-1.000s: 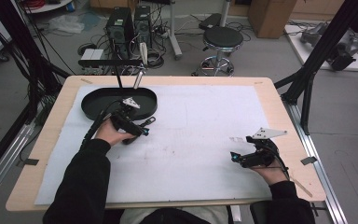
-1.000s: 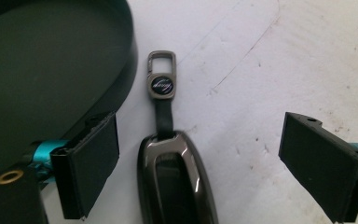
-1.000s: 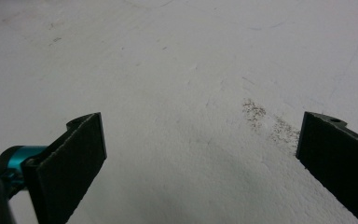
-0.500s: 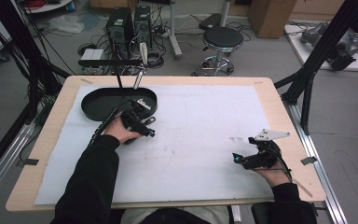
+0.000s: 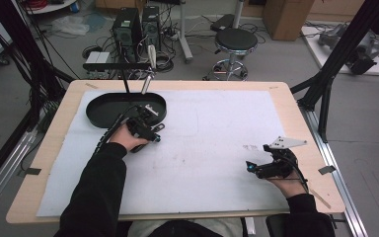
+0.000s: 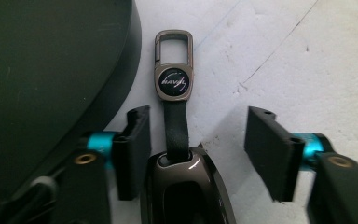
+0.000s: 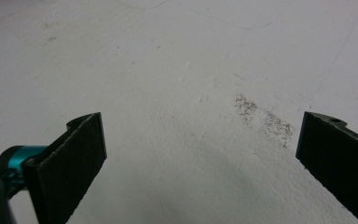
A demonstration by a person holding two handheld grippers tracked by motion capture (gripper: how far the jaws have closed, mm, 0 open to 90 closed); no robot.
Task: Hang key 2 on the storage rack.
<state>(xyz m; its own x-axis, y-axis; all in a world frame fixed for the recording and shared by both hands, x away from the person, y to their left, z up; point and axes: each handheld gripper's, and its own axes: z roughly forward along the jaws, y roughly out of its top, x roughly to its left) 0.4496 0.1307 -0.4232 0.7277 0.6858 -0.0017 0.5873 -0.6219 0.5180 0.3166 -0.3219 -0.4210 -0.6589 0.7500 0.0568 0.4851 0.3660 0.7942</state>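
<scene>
Left fingers (image 6: 130, 151) stood half apart, just closing, astride a dark glossy key fob (image 6: 186, 186) at the bottom centre of the left gripper view; left pad close against the fob, right pad clear of it, so no grip yet. Fob lay on the white sheet (image 6: 307, 56), its black strap (image 6: 175, 126) running up to a metal clip (image 6: 173, 60) with a round badge. Just left of it, rim of the black oval tray (image 6: 51, 70). In the high view, left gripper (image 5: 145, 126) sat at the tray's (image 5: 103, 106) lower right edge, upper left of the desk (image 5: 296, 113). Right gripper (image 5: 269, 167), lower right, rested with fingers (image 7: 74, 154) wide apart, released, over bare sheet.
</scene>
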